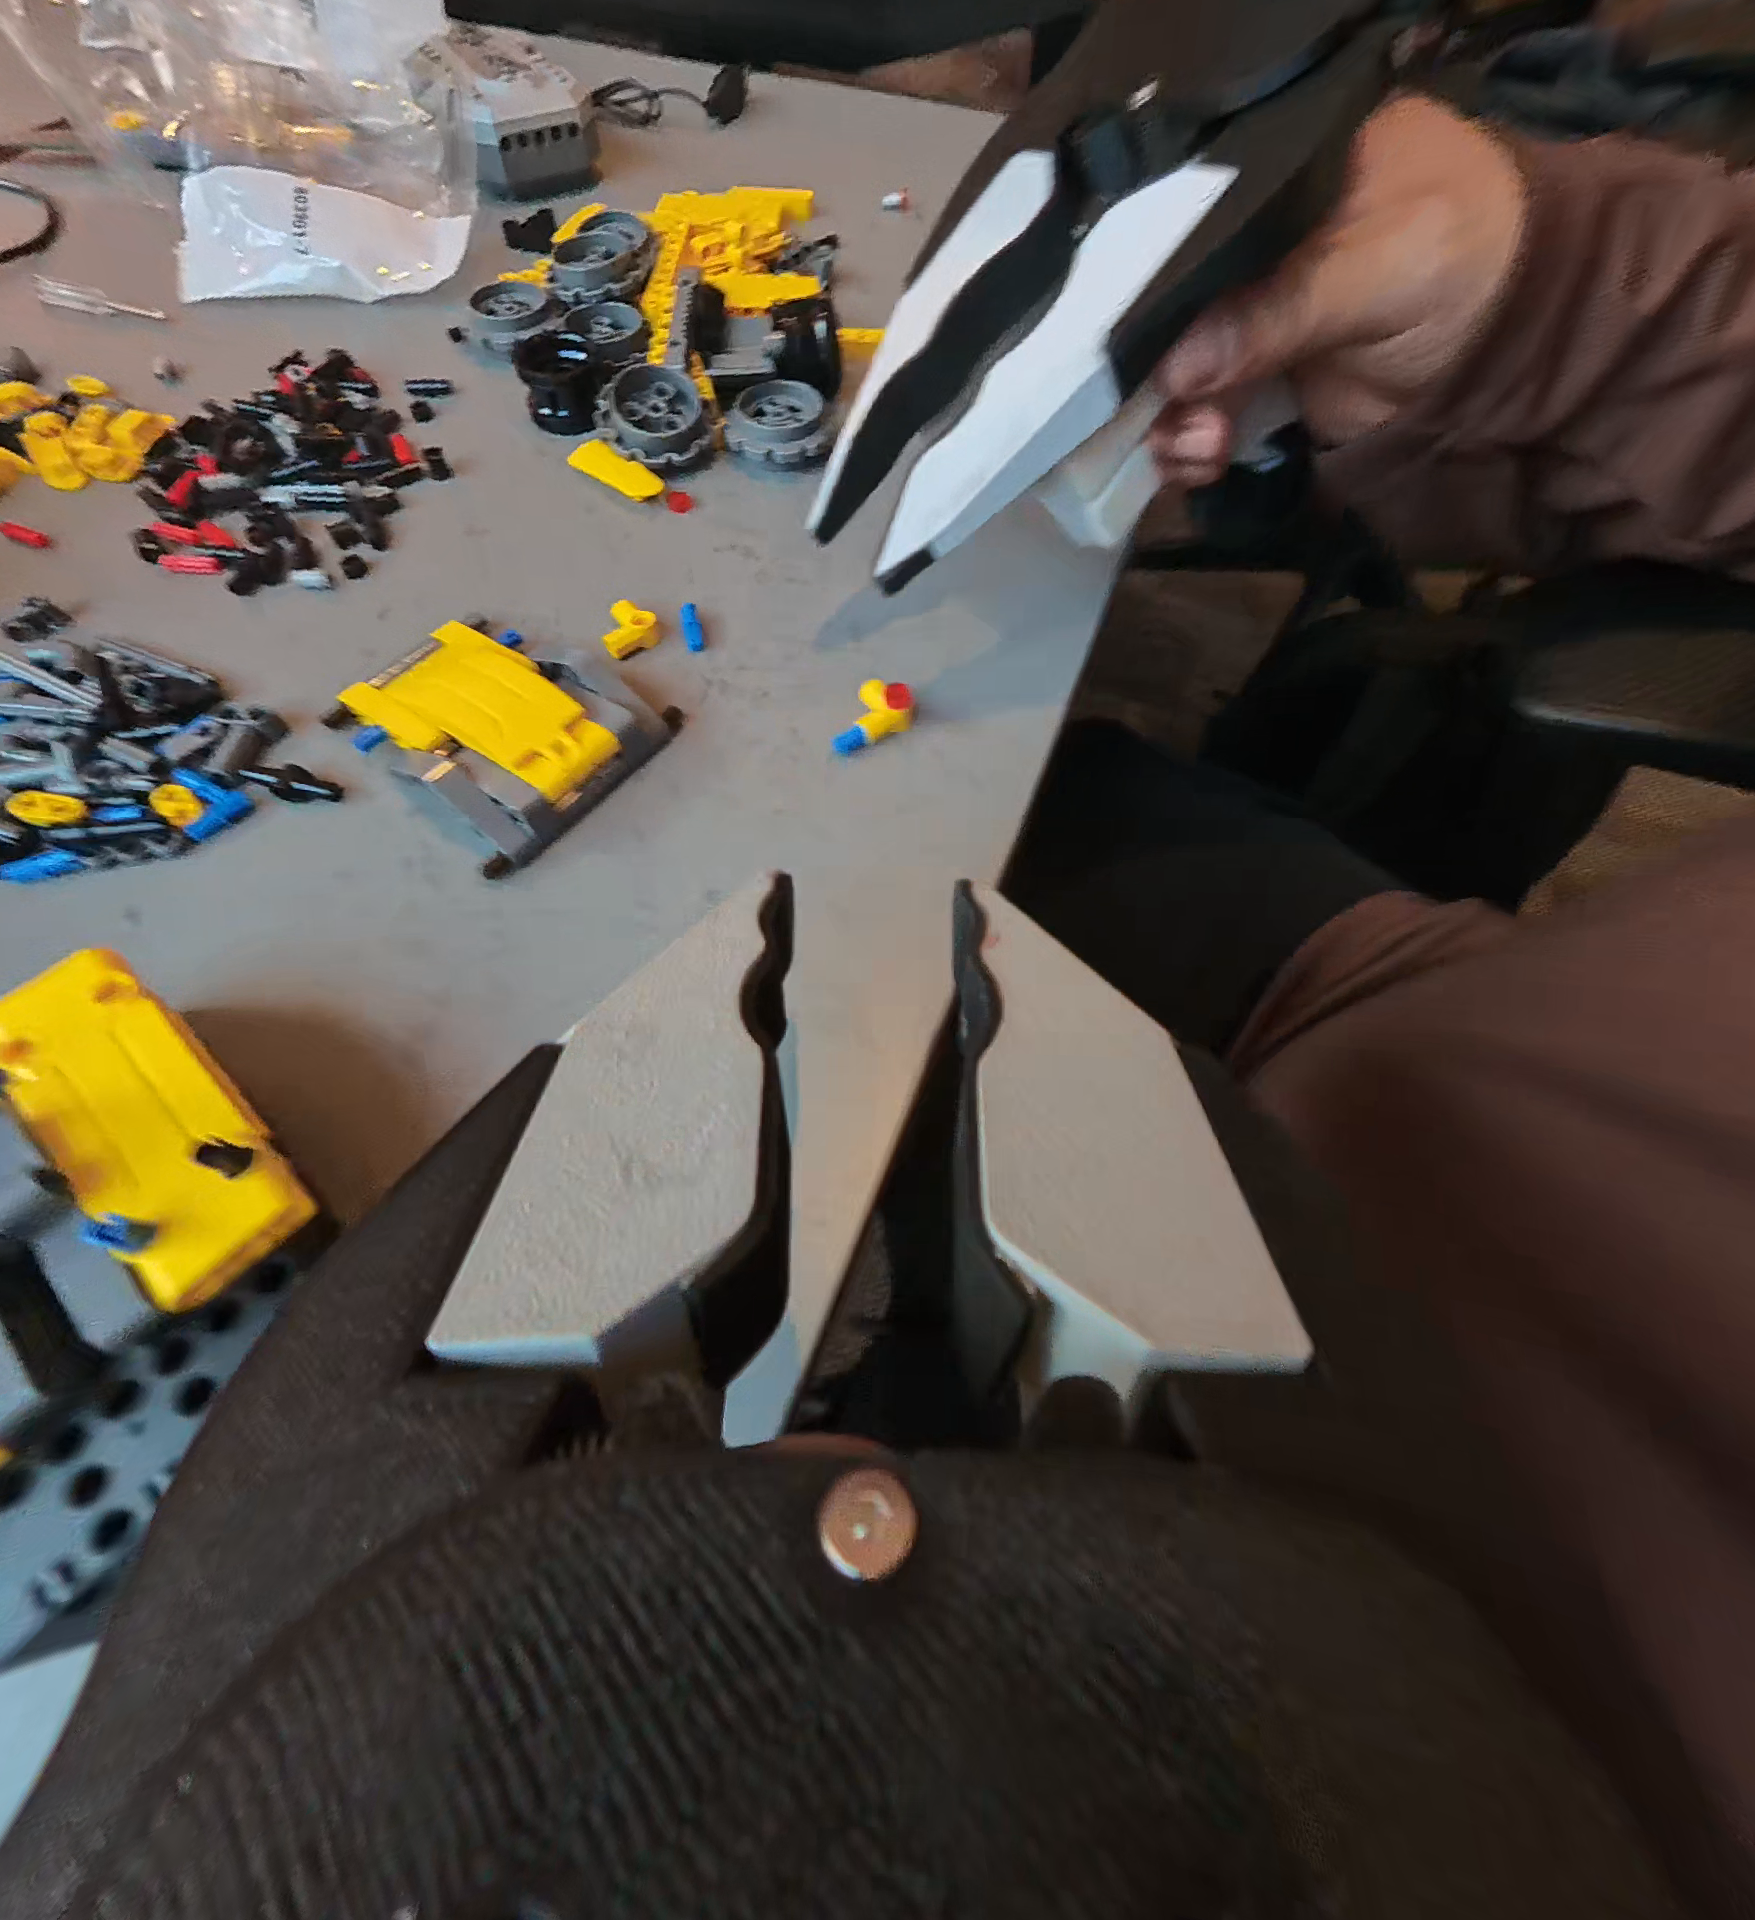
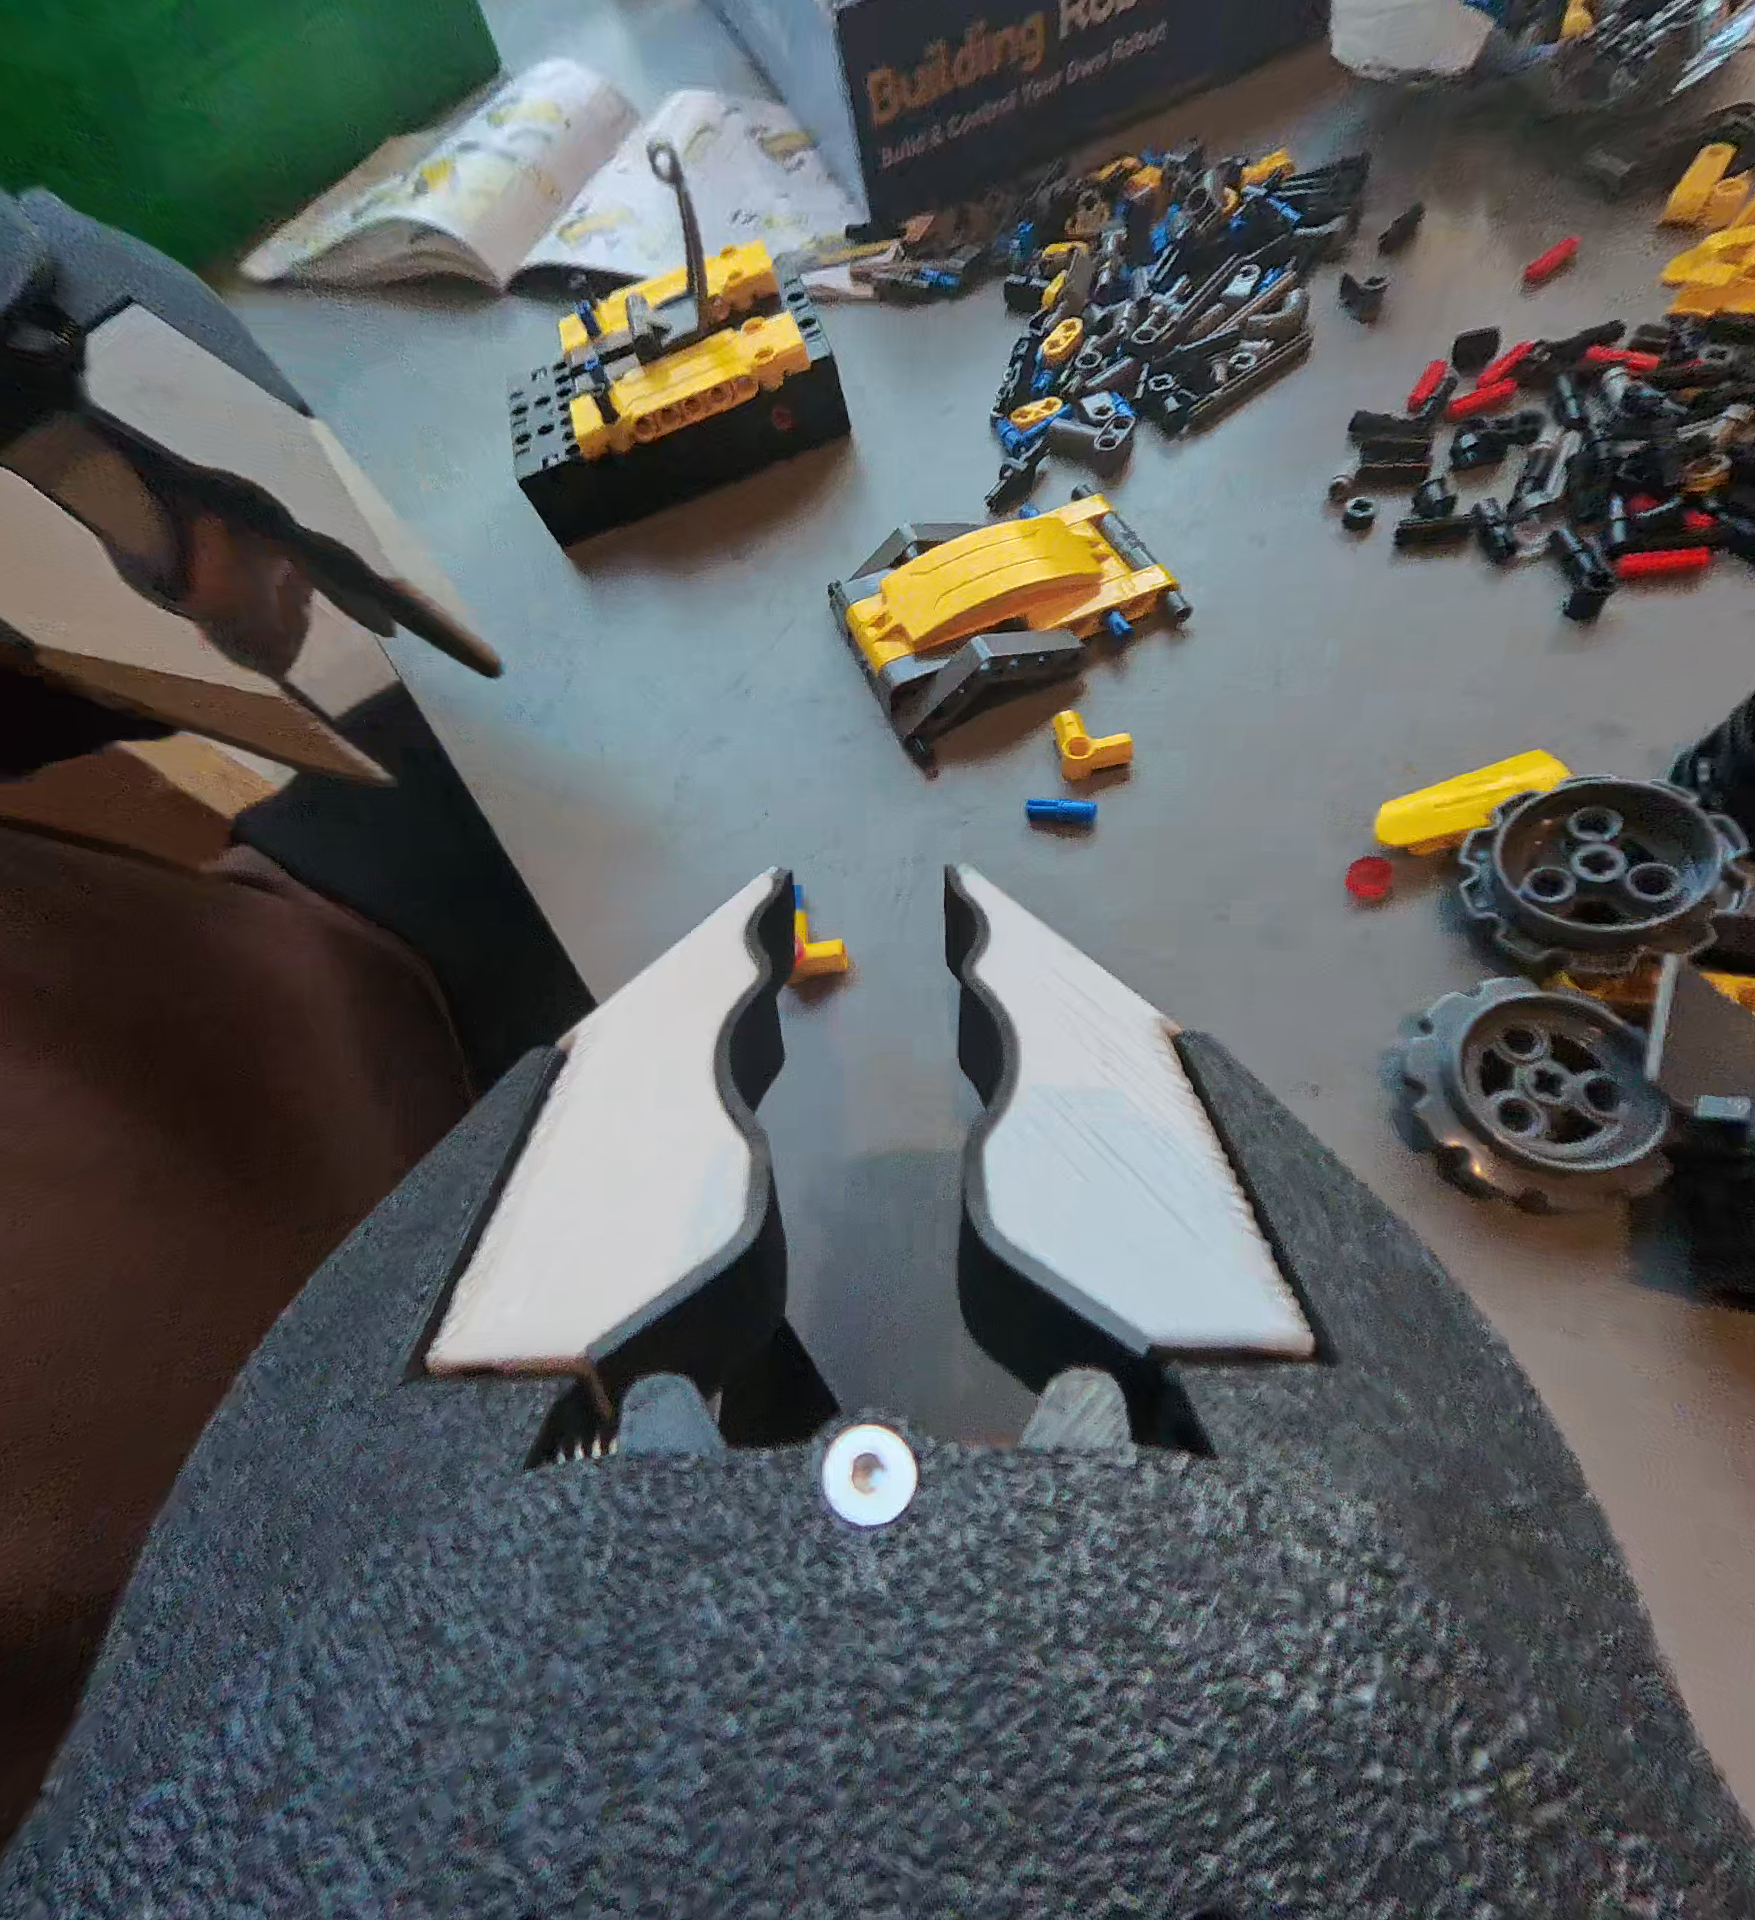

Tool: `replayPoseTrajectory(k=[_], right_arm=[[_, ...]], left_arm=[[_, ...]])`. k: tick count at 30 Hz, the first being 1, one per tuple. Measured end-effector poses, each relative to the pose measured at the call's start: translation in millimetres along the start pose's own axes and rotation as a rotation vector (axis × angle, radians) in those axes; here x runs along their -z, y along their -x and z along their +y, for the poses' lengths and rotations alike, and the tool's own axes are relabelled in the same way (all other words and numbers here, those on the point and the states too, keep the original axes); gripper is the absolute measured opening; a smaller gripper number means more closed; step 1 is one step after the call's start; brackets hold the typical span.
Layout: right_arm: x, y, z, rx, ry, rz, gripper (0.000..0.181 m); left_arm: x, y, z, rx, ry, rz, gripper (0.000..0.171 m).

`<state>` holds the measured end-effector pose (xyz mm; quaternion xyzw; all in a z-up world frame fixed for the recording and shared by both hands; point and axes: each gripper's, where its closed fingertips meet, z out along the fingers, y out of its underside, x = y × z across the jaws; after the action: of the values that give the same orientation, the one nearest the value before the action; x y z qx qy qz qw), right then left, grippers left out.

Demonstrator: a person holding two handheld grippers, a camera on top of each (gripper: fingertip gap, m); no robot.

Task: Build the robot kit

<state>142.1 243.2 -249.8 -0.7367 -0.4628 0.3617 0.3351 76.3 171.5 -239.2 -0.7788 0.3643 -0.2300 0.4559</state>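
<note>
My left gripper (image 1: 871,894) is open and empty, held over the near edge of the grey table (image 1: 540,914). My right gripper (image 2: 868,883) is open and empty just above the table, next to a small yellow, blue and red connector piece (image 2: 819,951); that piece also shows in the left wrist view (image 1: 878,712). The right gripper also shows in the left wrist view (image 1: 857,556), the left one in the right wrist view (image 2: 442,717). A yellow and grey panel assembly (image 1: 499,727) (image 2: 998,603) lies mid-table. A yellow elbow piece (image 2: 1089,746) and a blue pin (image 2: 1060,810) lie near it.
A black block with yellow beams (image 2: 681,395) (image 1: 125,1132) stands at the left. Piles of small black, blue, red and yellow parts (image 2: 1164,291) (image 1: 260,468), grey wheels (image 2: 1600,862) (image 1: 660,410), an open booklet (image 2: 561,187), a dark box (image 2: 1060,83) and plastic bags (image 1: 281,135) crowd the table. About 10 cm separates my left fingertips from my right. My left tips are about 12 cm from the blue pin (image 2: 1060,810), my right tips only 5 cm. Look for it in the left wrist view (image 1: 688,628) too.
</note>
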Motion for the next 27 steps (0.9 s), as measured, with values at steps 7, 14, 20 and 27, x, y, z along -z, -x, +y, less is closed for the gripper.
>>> replayPoseTrajectory(k=[7,14,20,27], right_arm=[[-14,6,-30,0.125,-0.119,0.045,0.028],[-20,-7,-42,0.093,-0.169,0.108,0.027],[-25,-10,-38,0.054,-0.135,0.088,0.025],[-24,-11,-42,-0.026,-0.156,0.0,0.018]], left_arm=[[15,-35,23,0.064,-0.114,0.101,0.027],[35,-35,30,0.083,-0.194,0.133,0.025],[58,-12,20,0.045,-0.29,0.074,0.024],[66,9,19,0.053,-0.339,0.039,0.022]])
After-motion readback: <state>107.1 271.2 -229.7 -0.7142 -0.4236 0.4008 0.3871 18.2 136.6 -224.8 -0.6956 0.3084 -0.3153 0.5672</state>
